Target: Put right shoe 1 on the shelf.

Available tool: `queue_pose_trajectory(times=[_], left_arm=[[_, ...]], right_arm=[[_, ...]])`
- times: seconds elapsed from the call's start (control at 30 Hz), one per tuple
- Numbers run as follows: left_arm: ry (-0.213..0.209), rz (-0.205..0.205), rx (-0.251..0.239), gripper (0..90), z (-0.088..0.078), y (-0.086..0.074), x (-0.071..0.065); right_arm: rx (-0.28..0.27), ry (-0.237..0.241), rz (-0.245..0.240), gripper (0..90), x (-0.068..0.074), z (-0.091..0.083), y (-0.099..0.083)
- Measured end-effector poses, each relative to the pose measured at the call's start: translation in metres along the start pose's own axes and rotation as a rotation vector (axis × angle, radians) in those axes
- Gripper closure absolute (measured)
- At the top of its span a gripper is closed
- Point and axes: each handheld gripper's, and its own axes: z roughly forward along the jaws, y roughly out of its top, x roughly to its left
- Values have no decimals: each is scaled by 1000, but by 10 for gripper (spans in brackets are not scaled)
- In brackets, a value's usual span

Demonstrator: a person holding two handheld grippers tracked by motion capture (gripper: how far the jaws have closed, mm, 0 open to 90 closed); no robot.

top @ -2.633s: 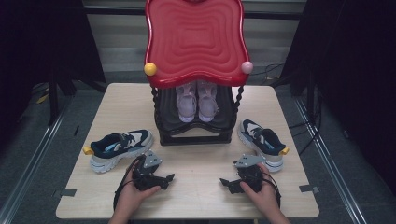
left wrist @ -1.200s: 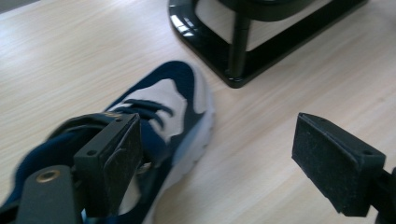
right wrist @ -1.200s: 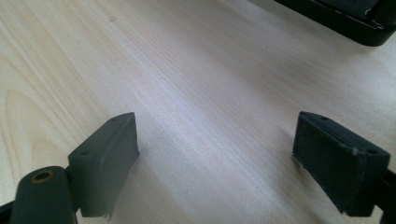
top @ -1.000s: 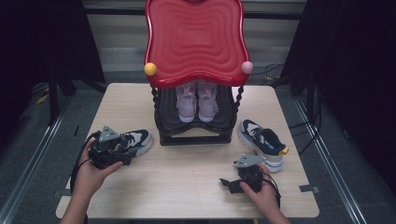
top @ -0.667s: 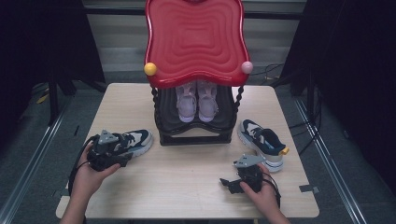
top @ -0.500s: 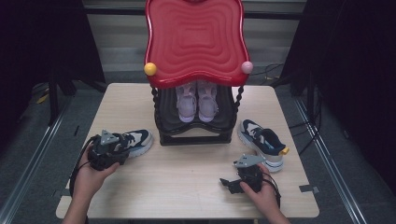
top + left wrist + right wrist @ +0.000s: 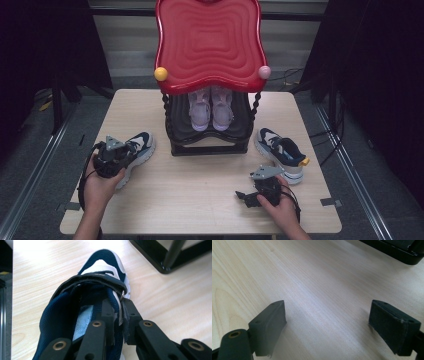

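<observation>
A navy and white sneaker lies at the table's left, toe pointing toward the far right. My left gripper sits over its heel end. In the left gripper view the jaws have just been closing, and the gripper is now shut on the side wall of the sneaker beside the strap. The matching sneaker lies at the right. Near the front edge my right gripper points left, and it stands open over bare wood.
A black rack with a red wavy top stands mid-table, holding a pair of lilac shoes underneath. Its black base lies ahead of the right gripper. Bare table stretches between the two hands.
The left hand has moved from the front centre out to the left sneaker and settled slightly lower on its heel end. The right hand has stayed where it was.
</observation>
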Motion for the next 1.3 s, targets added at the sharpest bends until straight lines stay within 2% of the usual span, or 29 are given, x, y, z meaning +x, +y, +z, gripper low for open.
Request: queue_pose_trajectory(times=[0.03,0.13,0.23,0.3,0.33,0.4,0.43,0.5,0.53,0.6,0.67,0.73,0.77,0.8,0.83,0.87,0.93,1.0,1.07,1.13,1.3], left_arm=[[0,0,0,820,0,0,0],[32,-42,-10,818,5,4,-3],[36,-38,-2,798,9,6,-8],[24,-35,-5,725,10,6,-9],[19,-32,-8,725,9,5,-10],[6,-33,-13,617,8,5,-10],[6,-22,-16,617,6,5,-10],[3,-15,-13,522,3,5,-8],[-1,-23,-19,522,1,6,-8],[12,-7,-12,459,-3,6,-4],[17,-8,-17,457,-7,4,-1],[0,5,16,445,-7,1,-1],[0,5,16,454,-7,1,-1],[-16,33,37,452,-7,-1,-5],[-19,39,38,464,-8,-1,-7],[-19,39,38,471,-8,-1,-7],[-54,23,34,474,-10,0,-10],[-38,39,43,488,-9,1,-14],[-44,37,47,496,-9,1,-16],[-50,15,51,493,-10,2,-17],[-63,34,58,497,-13,2,-18]], right_arm=[[0,0,0,135,0,0,0],[1,0,2,135,0,0,0],[1,0,-1,135,0,0,0],[2,-1,3,135,0,0,0],[2,-1,3,135,0,0,0],[1,0,-1,135,0,0,0],[1,0,-1,135,0,0,0],[1,0,1,135,0,0,0],[1,0,-1,135,0,0,0],[1,0,1,135,0,0,0],[1,0,-1,135,0,0,0],[0,0,0,135,0,0,0],[0,0,0,135,0,0,0],[1,0,1,135,0,0,0],[0,0,0,135,0,0,0],[1,1,1,135,0,0,0],[1,0,2,135,0,0,0],[0,1,0,135,0,0,0],[1,0,1,135,0,0,0],[1,0,2,135,0,0,0],[1,0,0,135,0,0,0]])
